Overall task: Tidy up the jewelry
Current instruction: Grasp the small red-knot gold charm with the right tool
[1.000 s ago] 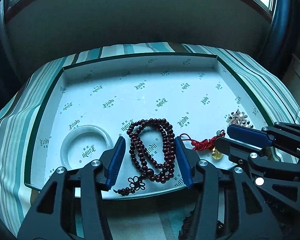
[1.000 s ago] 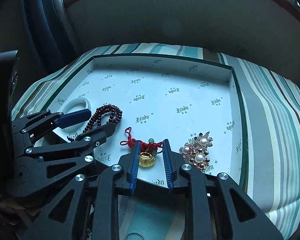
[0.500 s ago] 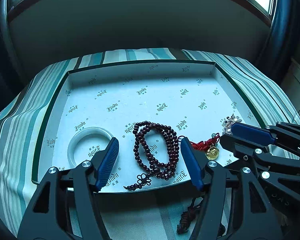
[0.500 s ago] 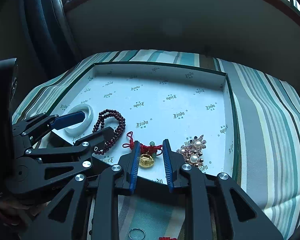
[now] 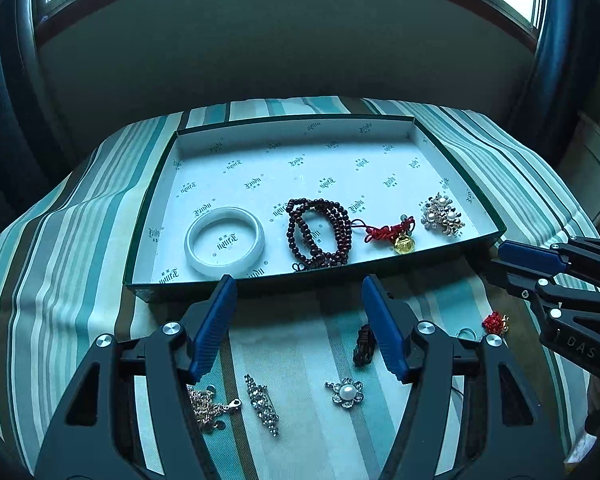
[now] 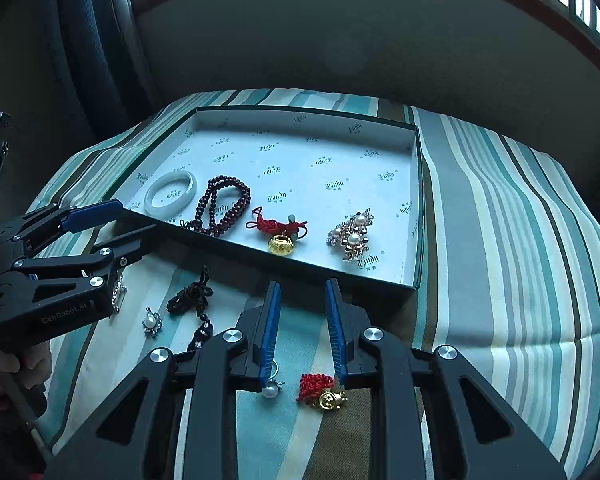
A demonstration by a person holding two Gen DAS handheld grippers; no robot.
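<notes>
Four pieces lay in the shallow green-edged paper-lined box [image 5: 384, 148], left to right: one white bangle [image 5: 225, 242], one dark red bead strand [image 5: 318, 232], one red-corded gold charm [image 5: 396, 236], one pearl brooch [image 5: 442, 216]. Left gripper [image 5: 296, 292] stood wide apart and empty near the box's near wall. Right gripper [image 6: 300, 300] was narrowly parted, holding nothing.

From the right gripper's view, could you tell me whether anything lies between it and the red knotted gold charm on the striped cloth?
Nothing visible does. The red knotted gold charm lies bare on the striped cloth under the right gripper, whose narrow jaws hold nothing. A pearl ring lies just beside it.
</notes>
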